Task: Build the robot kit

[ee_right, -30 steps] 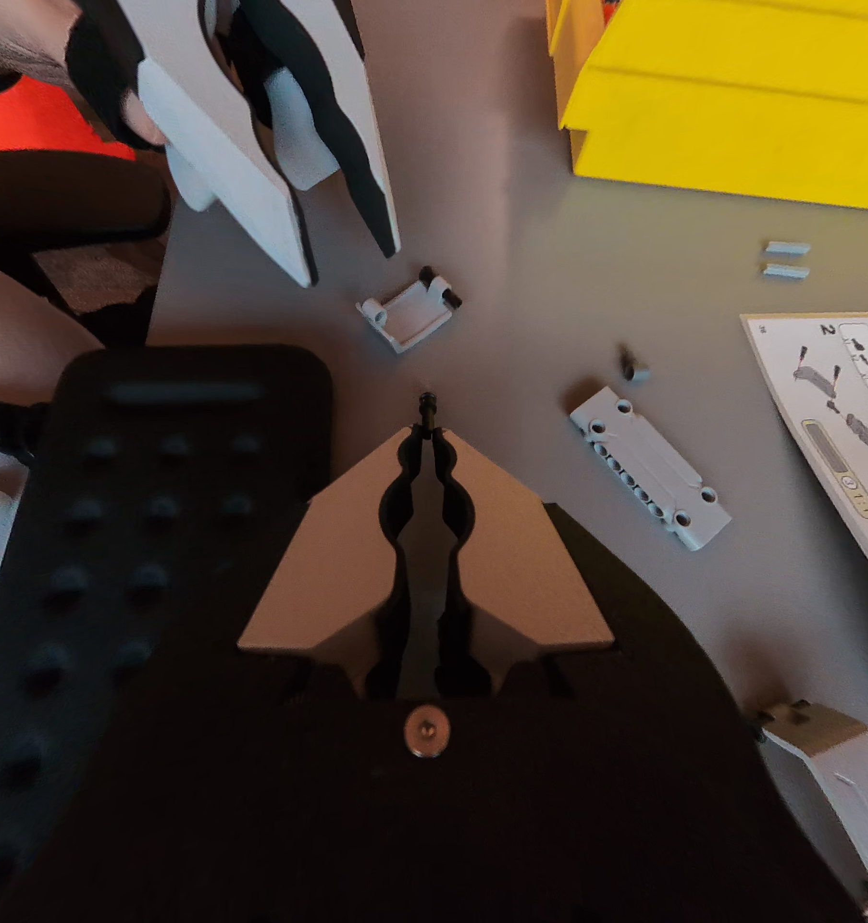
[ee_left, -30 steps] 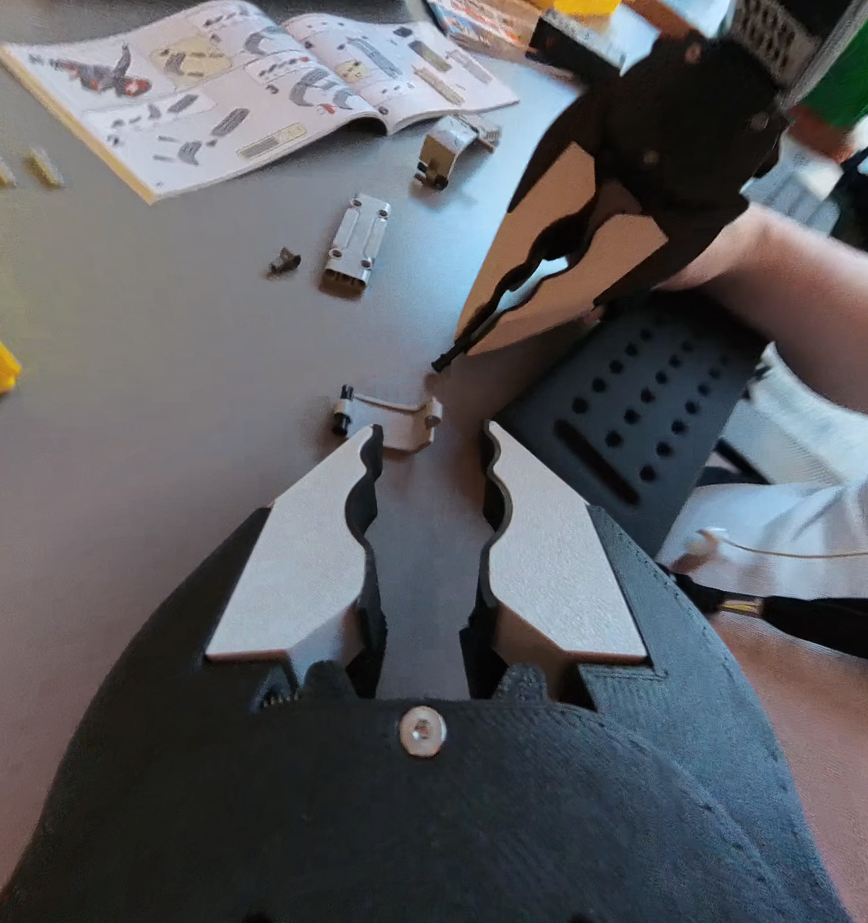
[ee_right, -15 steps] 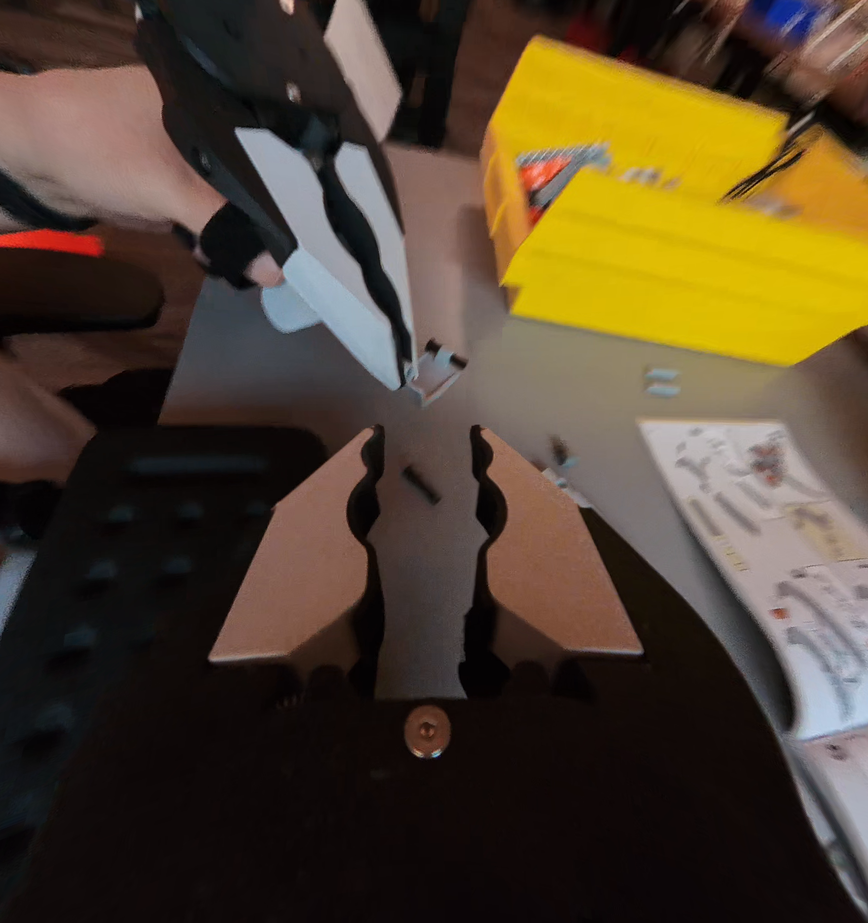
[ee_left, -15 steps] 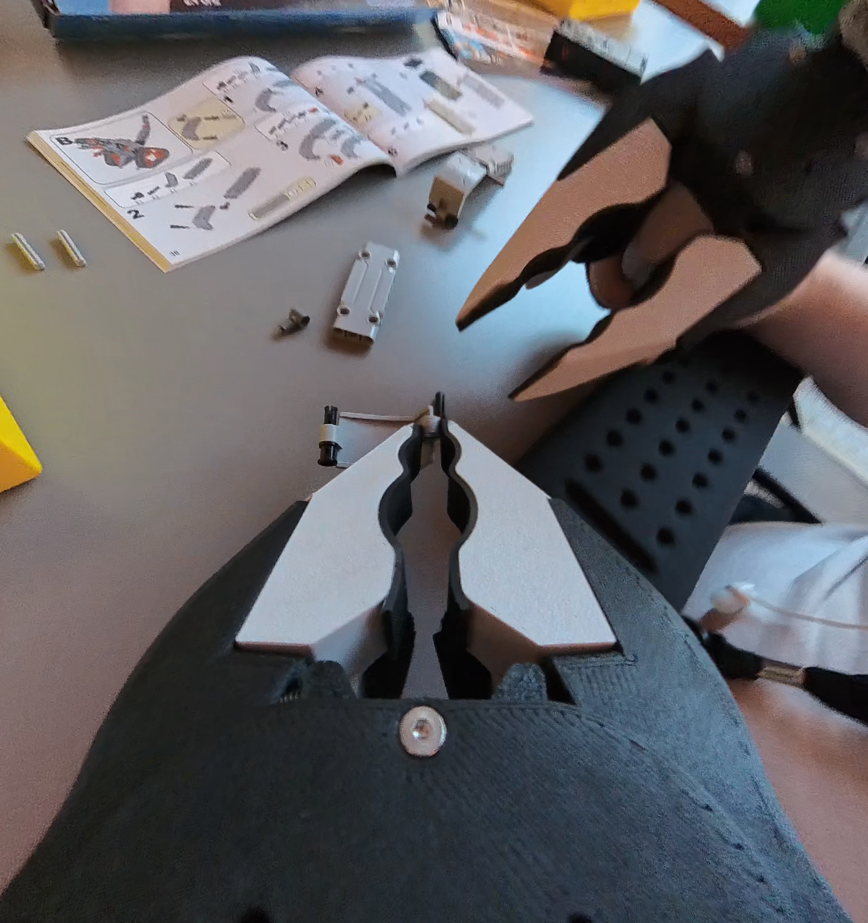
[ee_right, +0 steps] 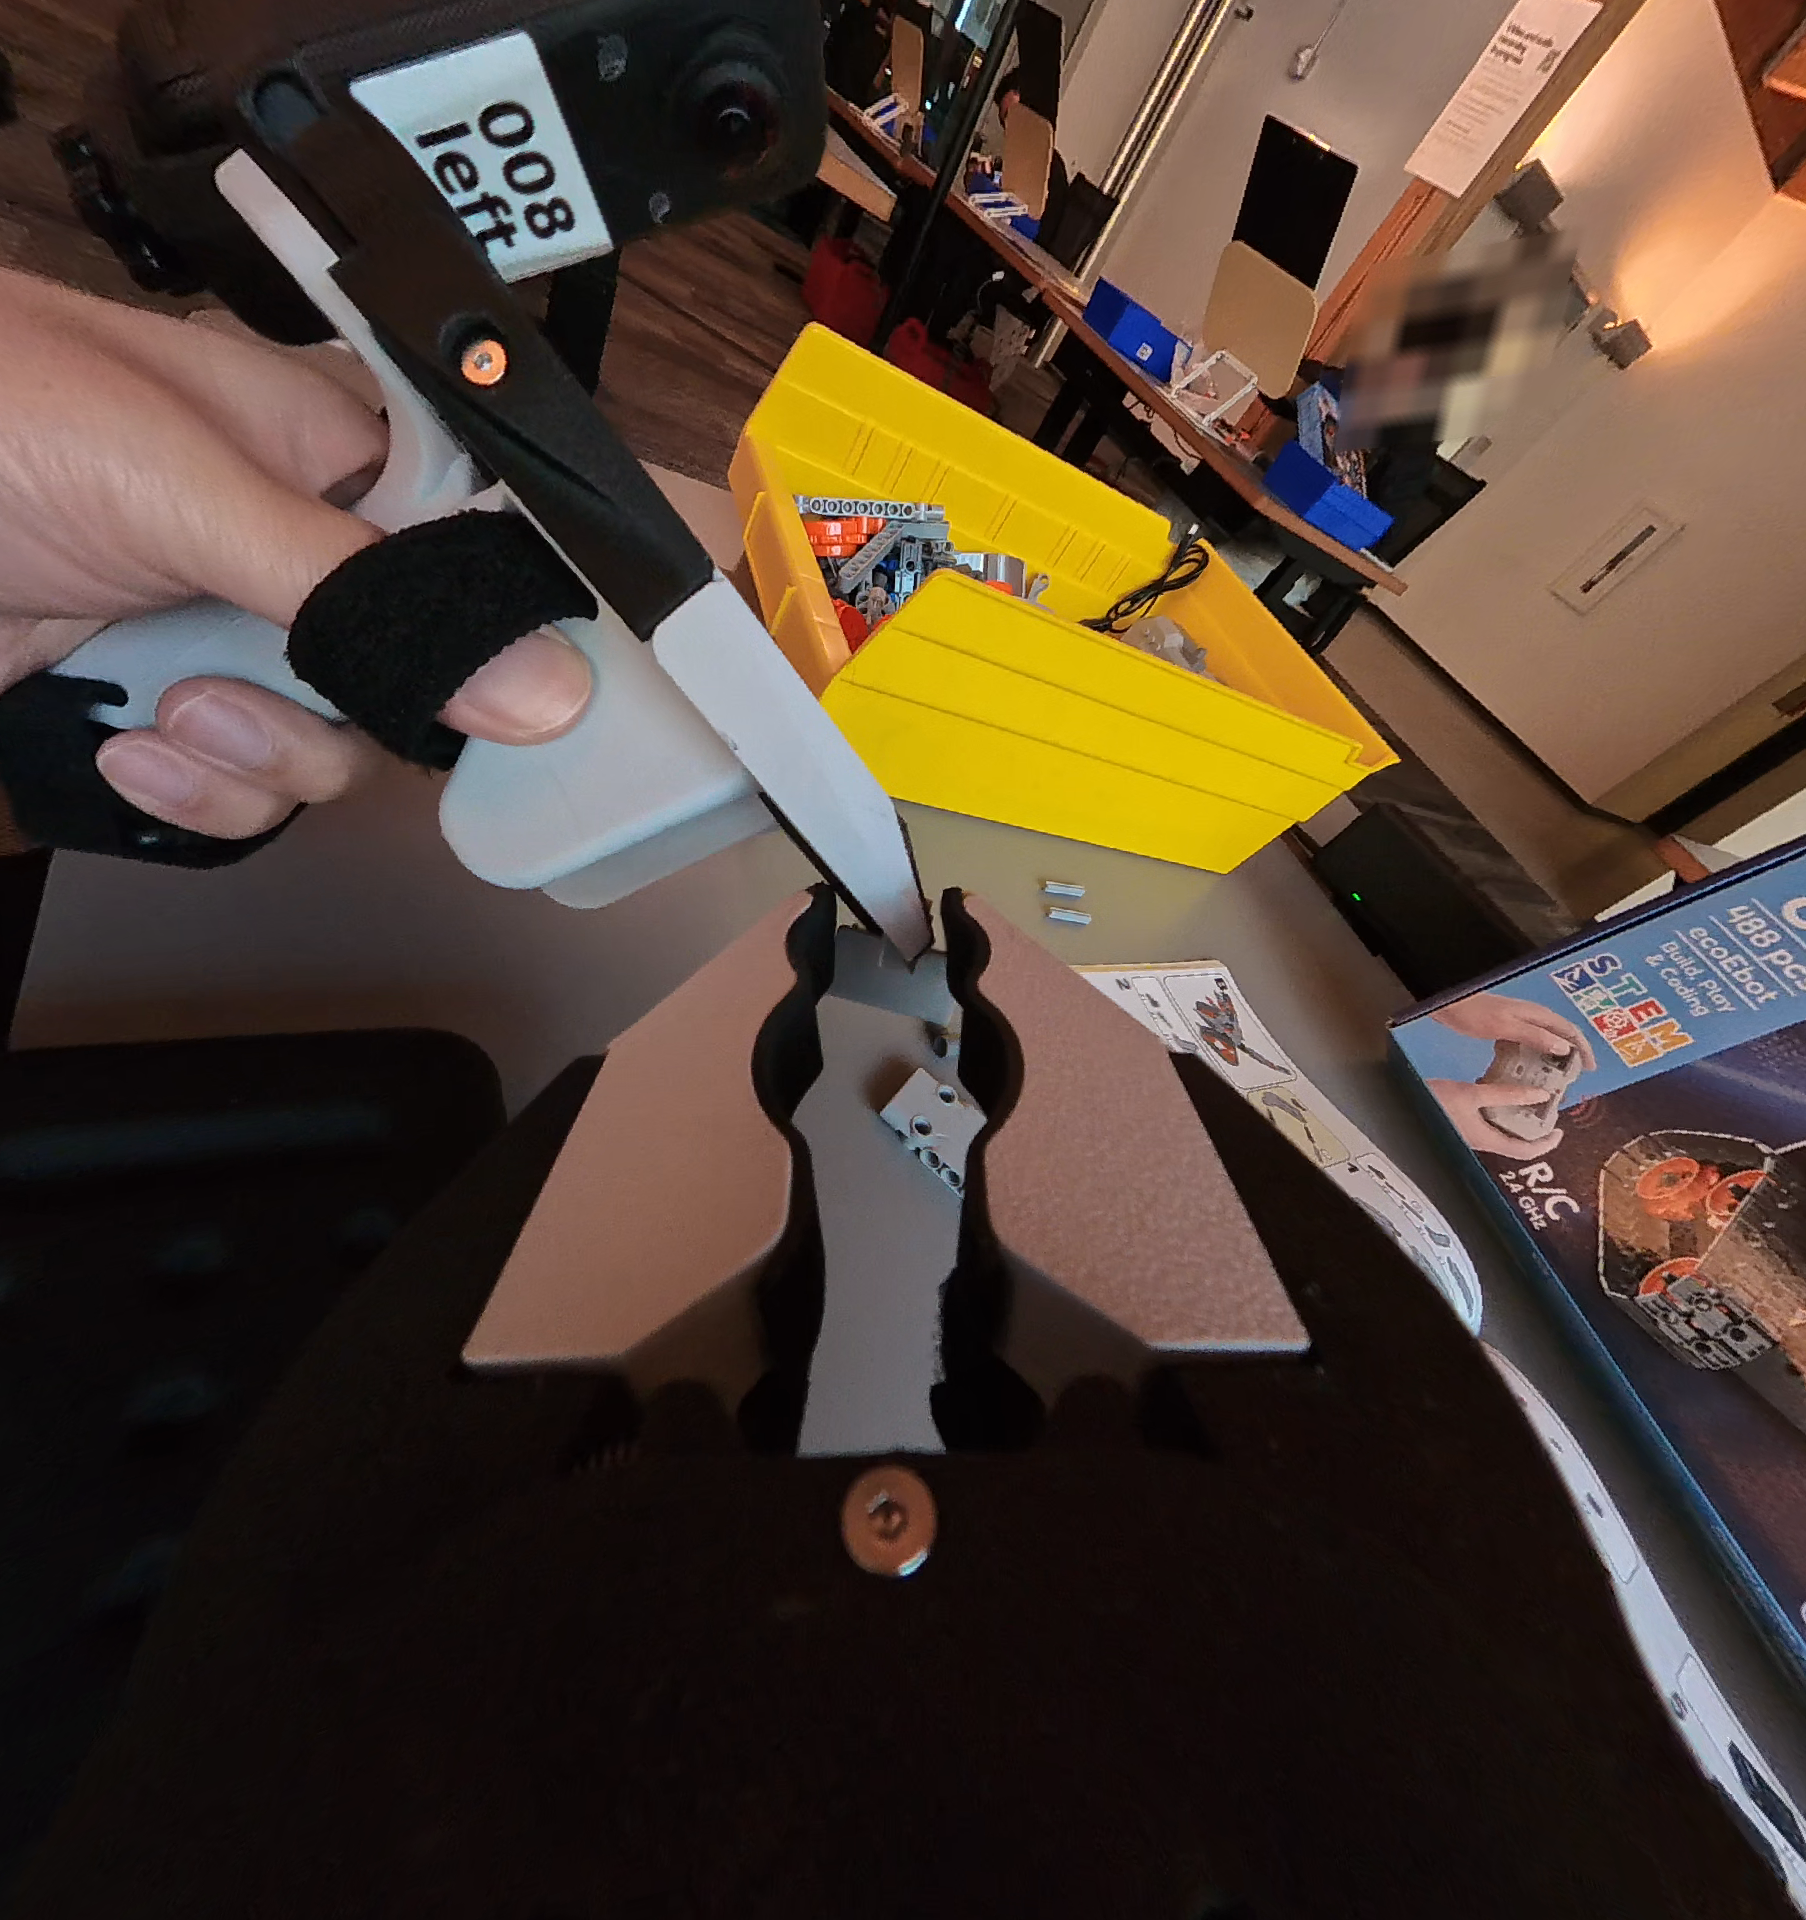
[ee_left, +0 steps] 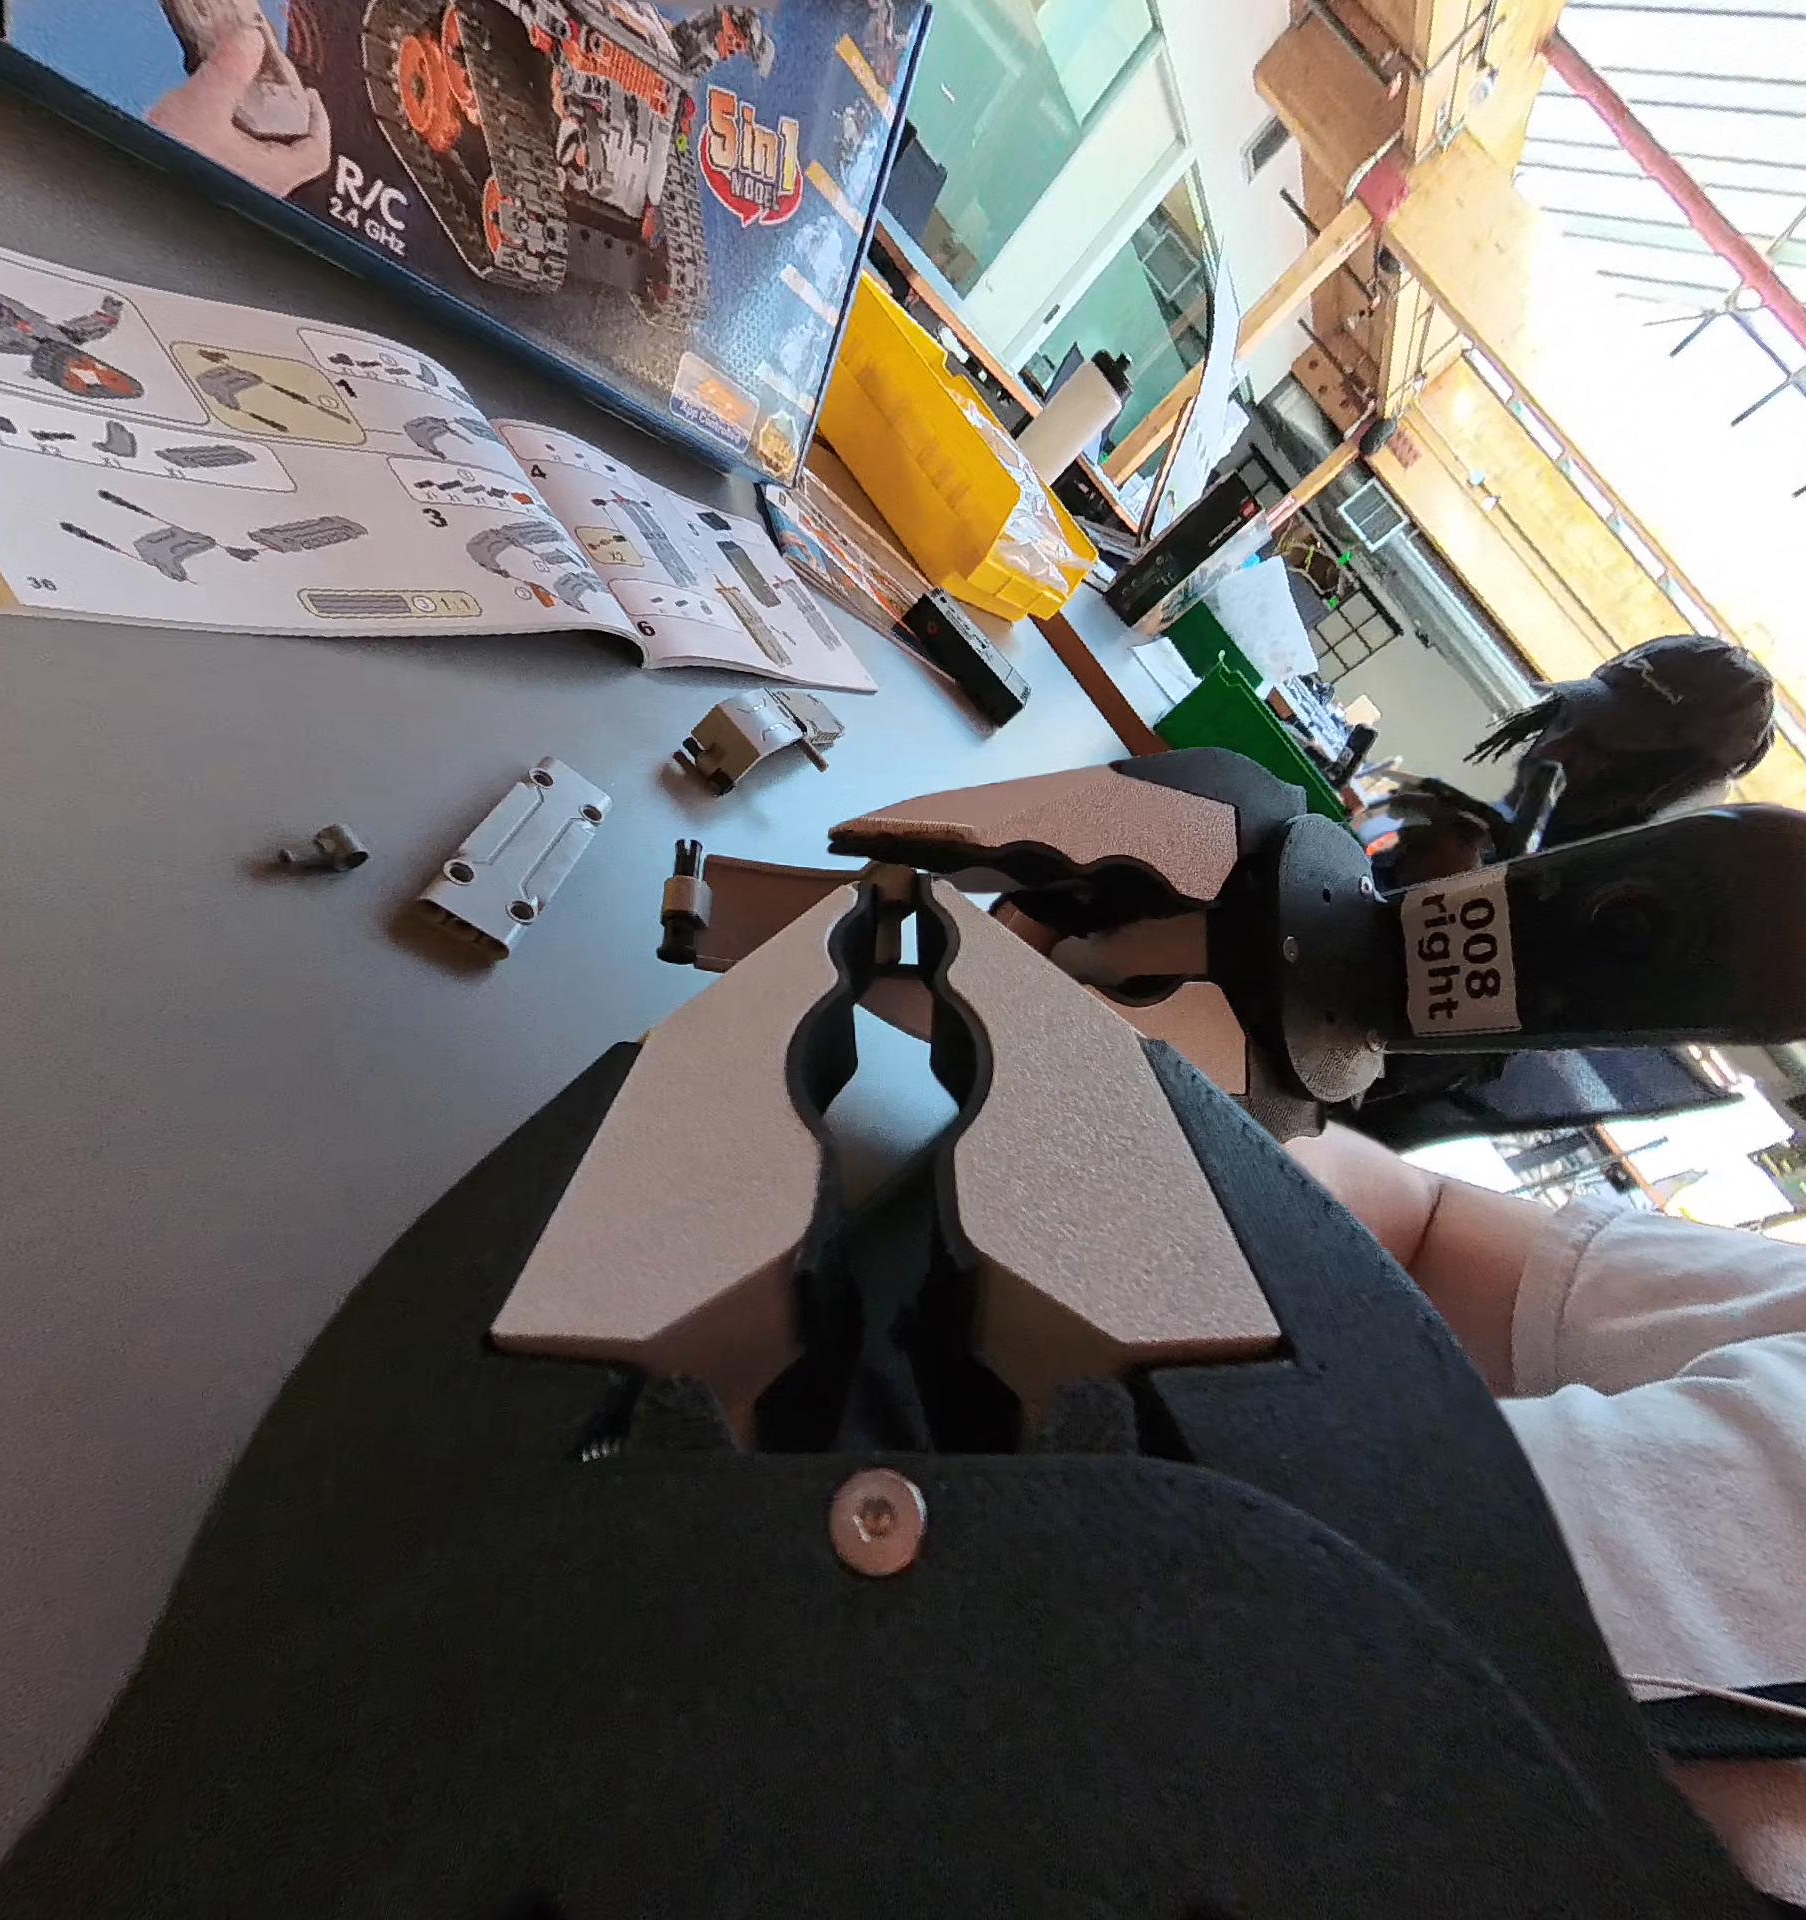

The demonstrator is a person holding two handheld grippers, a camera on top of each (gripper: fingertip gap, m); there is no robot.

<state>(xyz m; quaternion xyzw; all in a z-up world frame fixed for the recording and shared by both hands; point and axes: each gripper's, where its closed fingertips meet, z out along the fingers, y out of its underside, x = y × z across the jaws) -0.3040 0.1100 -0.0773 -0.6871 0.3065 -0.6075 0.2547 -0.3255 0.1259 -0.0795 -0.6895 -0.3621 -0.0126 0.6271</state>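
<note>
fingers of my left gripper (ee_left: 886,902) were clenched on a small grey bracket piece (ee_left: 764,920), lifted off the tabletop (ee_left: 151,1039). my right gripper (ee_right: 883,914) met it, fingers part open around the bracket's other end; i couldn't tell if they gripped. at my left's 10 o'clock lay a grey plate (ee_left: 514,857), the open manual (ee_left: 359,499) beyond it.

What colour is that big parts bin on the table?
Bright yellow bin, clearest in the right wrist view.
</note>
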